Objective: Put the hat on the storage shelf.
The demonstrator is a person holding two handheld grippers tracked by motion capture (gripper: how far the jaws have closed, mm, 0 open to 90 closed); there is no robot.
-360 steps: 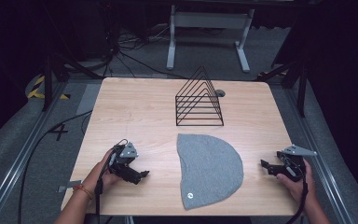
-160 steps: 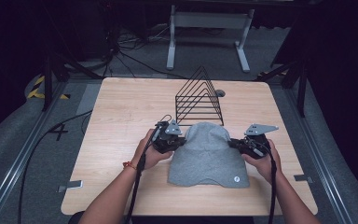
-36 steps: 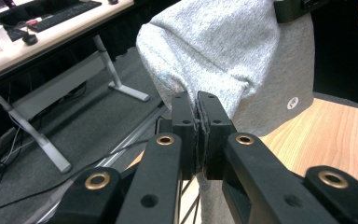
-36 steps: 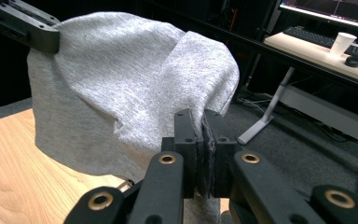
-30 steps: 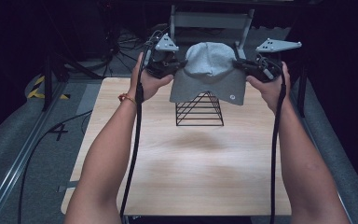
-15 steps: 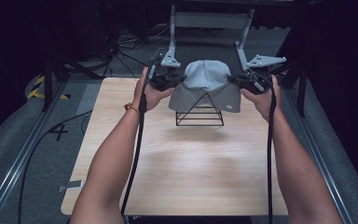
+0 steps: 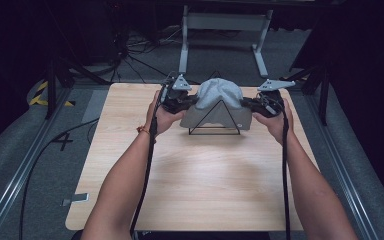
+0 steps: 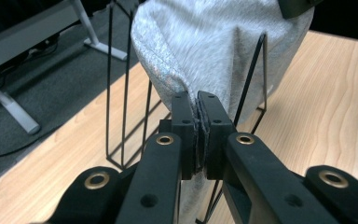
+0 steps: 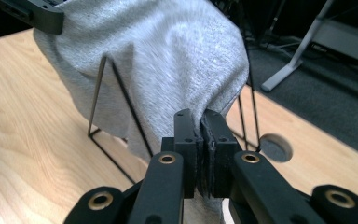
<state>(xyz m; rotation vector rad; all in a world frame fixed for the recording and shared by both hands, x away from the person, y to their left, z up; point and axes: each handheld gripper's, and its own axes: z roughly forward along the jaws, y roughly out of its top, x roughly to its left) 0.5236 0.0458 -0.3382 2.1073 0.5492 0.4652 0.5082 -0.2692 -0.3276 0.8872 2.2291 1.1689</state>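
I hold the grey beanie over the black wire rack, which stands near the far edge of the counter. The beanie is draped on the rack's upper ridge, with its hem hanging down the near face.

Tong state:
1. Left tongs: together, clamped on the beanie's hem at the left side.
2. Right tongs: together, clamped on the hem at the right side.

In both gripper views, fabric is pinched between the jaws and the wire triangles sit just beyond.

My judgement of the step in hand: seat the beanie fully on the rack. To do it well:
1. I keep both tongs level with each other, so the hem descends evenly.
2. I spread the hem wide enough that both side edges pass outside the wire triangles rather than snagging on them.
3. I lower slowly; the rack looks light and could tip or slide.
4. I part the jaws only when the fabric hangs slack.
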